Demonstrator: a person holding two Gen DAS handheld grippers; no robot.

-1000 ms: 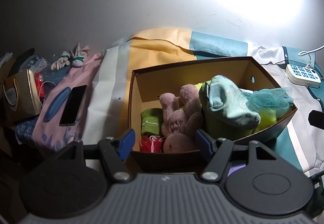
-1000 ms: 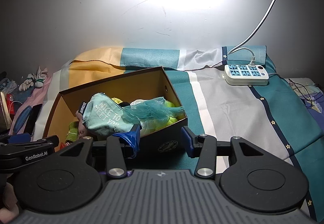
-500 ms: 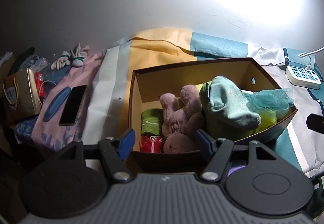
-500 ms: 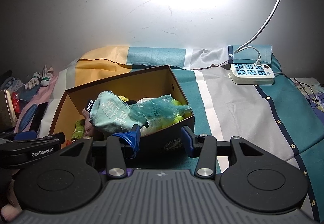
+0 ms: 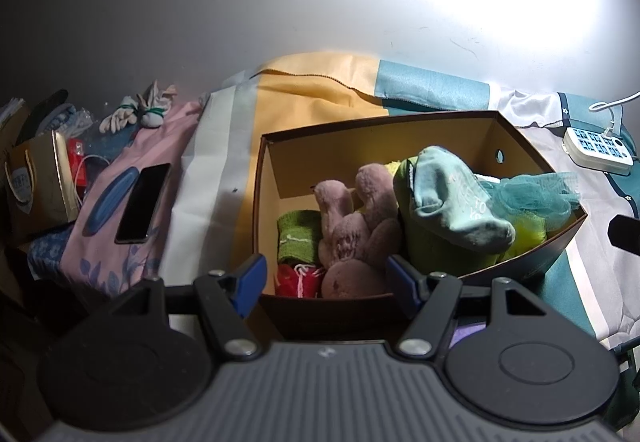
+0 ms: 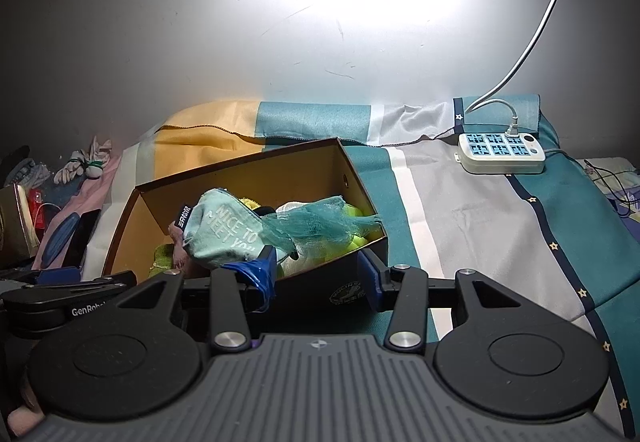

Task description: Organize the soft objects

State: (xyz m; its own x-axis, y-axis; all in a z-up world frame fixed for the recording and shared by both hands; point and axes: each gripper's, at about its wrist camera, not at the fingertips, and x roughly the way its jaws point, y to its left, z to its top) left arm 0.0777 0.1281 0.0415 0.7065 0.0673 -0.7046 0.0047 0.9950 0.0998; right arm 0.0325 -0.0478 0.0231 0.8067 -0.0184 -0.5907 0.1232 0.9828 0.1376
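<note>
Striped bedsheet (image 6: pixel 460 210) carries open brown cardboard box (image 5: pixel 440 134) near left edge; box corrals soft goods. Pink plush rabbit (image 5: pixel 356 230), mint sock (image 5: pixel 456 198), teal mesh (image 6: pixel 320 222) piled inside. Left gripper (image 5: pixel 324 278) gapes wide, empty, at box's near wall; right gripper (image 6: pixel 316 274) narrower, empty, at corner.
</note>
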